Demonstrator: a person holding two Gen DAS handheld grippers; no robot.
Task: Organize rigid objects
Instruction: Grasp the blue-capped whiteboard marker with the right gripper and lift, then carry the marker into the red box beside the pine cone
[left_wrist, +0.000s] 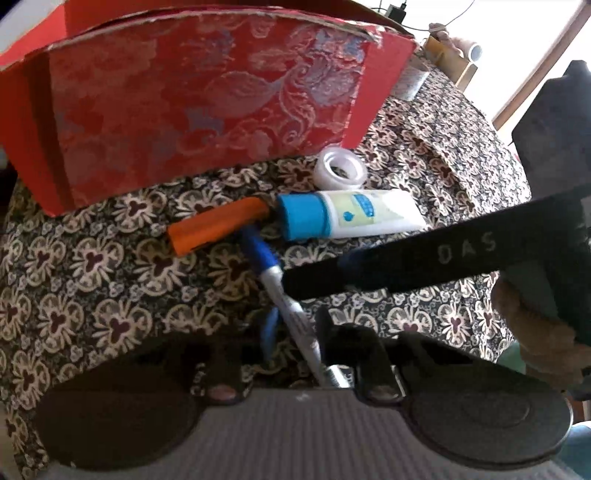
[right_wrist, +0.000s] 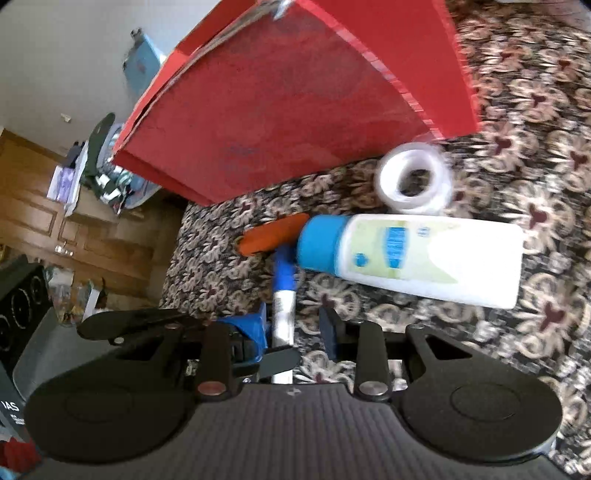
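Red box (left_wrist: 199, 107) upright at back of floral tablecloth (left_wrist: 92, 280), open top, brocade-pattern front. White tube w/ blue cap (left_wrist: 347, 216) lying flat just in front of box; clear tape roll (left_wrist: 341, 168) betw. tube and box. Orange marker (left_wrist: 218, 225) lying w/ one end at tube cap. Blue-capped pen (left_wrist: 280, 291) below it, cap end near marker and tube cap. Left gripper (left_wrist: 295, 328) pressed together, pinching pen barrel. Right gripper (right_wrist: 295, 325) spread, jaws either side of same pen, not pressing.
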